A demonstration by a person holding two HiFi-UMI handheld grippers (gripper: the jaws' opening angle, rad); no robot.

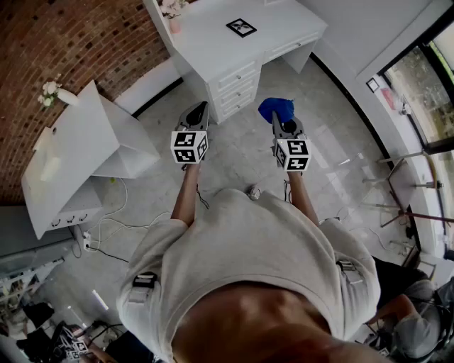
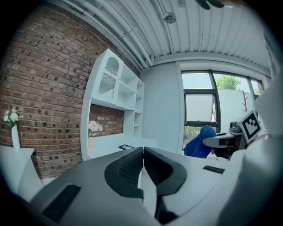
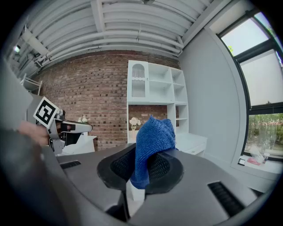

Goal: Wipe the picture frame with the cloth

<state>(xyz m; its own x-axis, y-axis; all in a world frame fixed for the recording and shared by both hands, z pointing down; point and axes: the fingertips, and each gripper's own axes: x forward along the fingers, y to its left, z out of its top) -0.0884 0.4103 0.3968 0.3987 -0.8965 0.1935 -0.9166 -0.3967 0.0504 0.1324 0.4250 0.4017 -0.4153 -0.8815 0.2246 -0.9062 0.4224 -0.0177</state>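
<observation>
A dark picture frame lies flat on the white desk ahead of me; in the left gripper view the frame is a small dark shape on the desktop. My right gripper is shut on a blue cloth, which sticks up bunched between the jaws. My left gripper is shut with nothing in it, its pads pressed together. Both grippers hang in the air above the floor, short of the desk. The cloth also shows in the left gripper view.
A pink vase with flowers stands on the desk's left end. A white cabinet with a small vase stands to the left by the brick wall. Cables trail on the floor. Windows are at the right.
</observation>
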